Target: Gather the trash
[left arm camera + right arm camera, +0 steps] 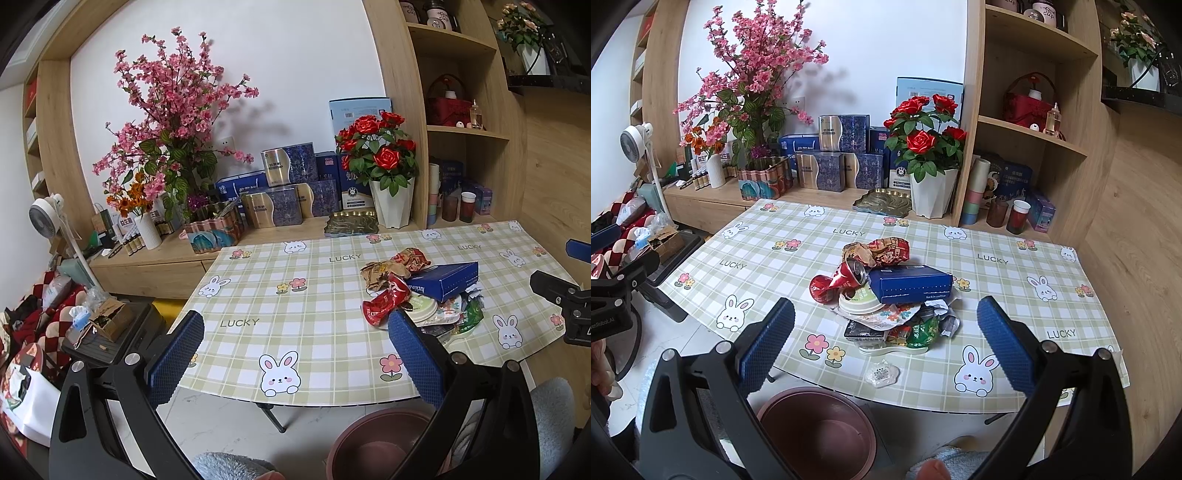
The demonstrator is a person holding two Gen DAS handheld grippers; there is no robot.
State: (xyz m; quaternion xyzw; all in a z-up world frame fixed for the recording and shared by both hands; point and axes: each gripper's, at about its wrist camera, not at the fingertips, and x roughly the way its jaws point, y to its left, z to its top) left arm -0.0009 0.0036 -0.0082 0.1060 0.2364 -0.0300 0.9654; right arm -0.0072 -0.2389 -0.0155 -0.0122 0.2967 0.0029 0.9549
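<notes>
Hovering with both pairs of fingers spread, nothing held. Trash pile (886, 295) sits on desk (1015, 288) ahead of right fingers (885, 339); bin (816, 424) below them. Risk: blue box (910, 284) perched on top may slide off if I disturb lower wrappers.

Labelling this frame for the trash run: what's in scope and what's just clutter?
In scope:
- crushed red can
- blue carton
- crumpled wrappers
- white lid
- green packet
- small clear packet near table edge
- brown bin on floor
- left tool, right tool, both open, empty

Just lying about:
- rose pot
- gift boxes
- fan
- shelf cups
</notes>
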